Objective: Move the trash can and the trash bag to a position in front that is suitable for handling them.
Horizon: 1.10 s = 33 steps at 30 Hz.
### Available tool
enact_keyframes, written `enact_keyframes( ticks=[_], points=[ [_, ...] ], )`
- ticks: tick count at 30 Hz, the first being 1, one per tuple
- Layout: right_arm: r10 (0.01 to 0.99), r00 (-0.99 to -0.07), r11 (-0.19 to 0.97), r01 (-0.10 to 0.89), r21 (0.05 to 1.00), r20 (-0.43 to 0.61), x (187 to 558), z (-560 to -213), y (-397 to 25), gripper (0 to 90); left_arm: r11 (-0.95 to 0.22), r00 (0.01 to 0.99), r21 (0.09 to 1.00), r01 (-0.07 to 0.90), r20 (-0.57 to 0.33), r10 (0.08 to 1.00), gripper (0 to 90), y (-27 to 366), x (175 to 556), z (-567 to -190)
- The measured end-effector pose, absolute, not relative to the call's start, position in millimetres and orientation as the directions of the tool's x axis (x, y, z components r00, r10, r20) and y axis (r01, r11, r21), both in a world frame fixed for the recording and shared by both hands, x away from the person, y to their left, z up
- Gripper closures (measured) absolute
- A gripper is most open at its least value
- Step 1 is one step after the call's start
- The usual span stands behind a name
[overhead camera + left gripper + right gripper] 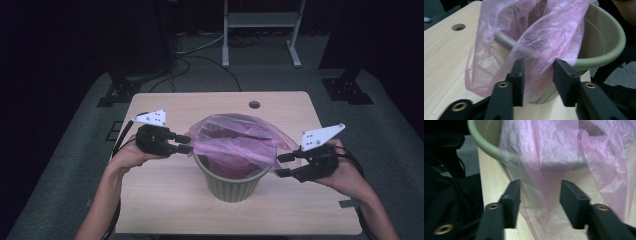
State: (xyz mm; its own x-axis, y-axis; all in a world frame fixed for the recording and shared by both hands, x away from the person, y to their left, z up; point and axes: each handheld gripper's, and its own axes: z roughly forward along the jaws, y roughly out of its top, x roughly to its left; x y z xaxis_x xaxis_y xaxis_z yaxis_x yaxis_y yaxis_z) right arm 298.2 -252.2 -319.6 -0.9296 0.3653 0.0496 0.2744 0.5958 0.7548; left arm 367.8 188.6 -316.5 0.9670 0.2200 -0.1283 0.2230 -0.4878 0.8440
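Centrally on the wooden table (160,200): one olive-green plastic bin (232,186), round, rolled rim. Draped over its mouth, a thin translucent pink bag (235,142), crinkled, hanging loose down both sides. Left gripper (184,142), left of bin: jaws parted, film between them. Right gripper (281,165), right of bin: jaws parted likewise.

My grippers, left (184,143) and right (282,165), are black, each topped with a grey three-cornered plate dotted with small holes. Brass-ringed screws mark the blocky jaws. Black cables trail along my bare forearms.
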Motion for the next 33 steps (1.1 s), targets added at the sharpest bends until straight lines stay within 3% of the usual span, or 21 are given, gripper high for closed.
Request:
enact_keyframes(
  ticks=[1,3,4,8,20,33],
  points=[
    [0.373,-0.927,0.594,0.275,0.756,0.044,299,-320,-252,60.6,-0.488,0.968,0.844,0.224,-0.136,0.21,67.6,189,367,-317],
    [0.382,-0.923,0.597,0.283,0.75,0.044,300,-321,-250,69.4,-0.493,0.97,0.842,0.221,-0.135,0.204,78.0,190,365,-319],
    [0.383,-0.922,0.596,0.3,0.745,0.064,301,-323,-248,78.6,-0.499,0.971,0.838,0.219,-0.135,0.198,86.5,190,363,-321],
    [0.372,-0.924,0.599,0.311,0.738,0.088,301,-328,-245,88.6,-0.489,0.973,0.847,0.209,-0.132,0.187,89.9,192,355,-323],
    [0.324,-0.935,0.61,0.323,0.724,0.144,292,-338,-244,90.0,-0.506,0.984,0.846,0.166,-0.105,0.146,90.0,192,327,-332],
    [0.297,-0.932,0.621,0.353,0.7,0.207,290,-363,-240,90.0,-0.535,0.987,0.829,0.161,-0.136,0.087,90.0,179,305,-359]
  ],
)
